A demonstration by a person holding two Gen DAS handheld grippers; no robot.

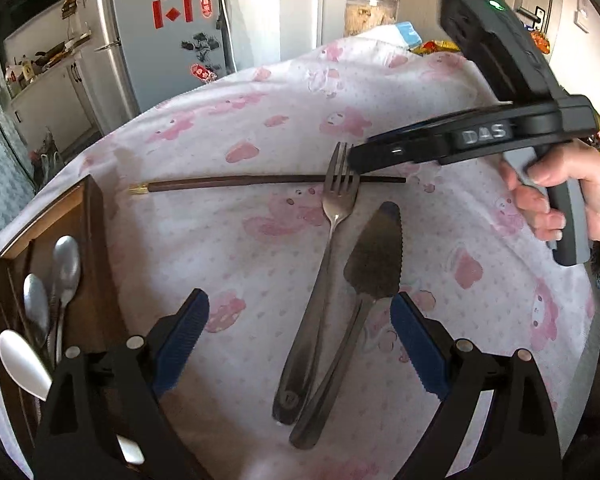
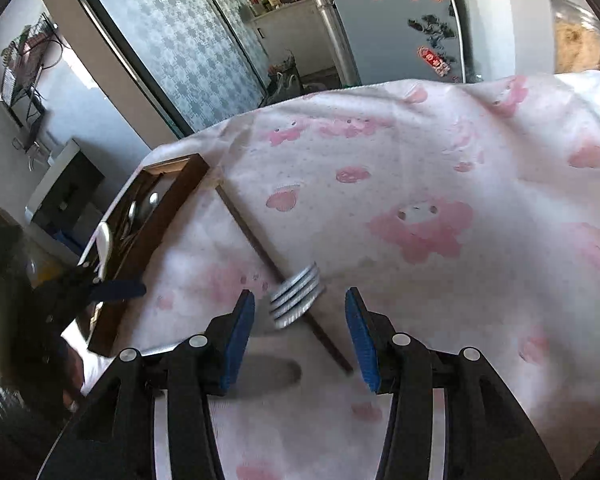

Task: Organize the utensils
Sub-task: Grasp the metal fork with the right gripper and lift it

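- Pink-print cloth [image 1: 284, 128] covered the worktop; fork [image 1: 332, 216] lay w/ tines across a dark chopstick [image 1: 260, 181], cake server [image 1: 374, 256] just beside it.
- Wooden tray [image 1: 94, 240] at left edge held spoons [image 1: 66, 264].
- Left tongs [image 1: 300, 344] were released, nothing gripped, over fork & server handles.
- Right tongs [image 2: 300, 336] were released, nothing gripped, above the fork tines.

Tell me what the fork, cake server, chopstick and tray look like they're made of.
Fork: metal, probably stainless; grey sheen, bright glints on the tines.
Cake server: same grey metal, duller, serrated edge.
Chopstick: dark brown, likely wood or lacquer, with a gold-coloured cap at one end.
Tray: dark-stained wood, going by the brown walls.
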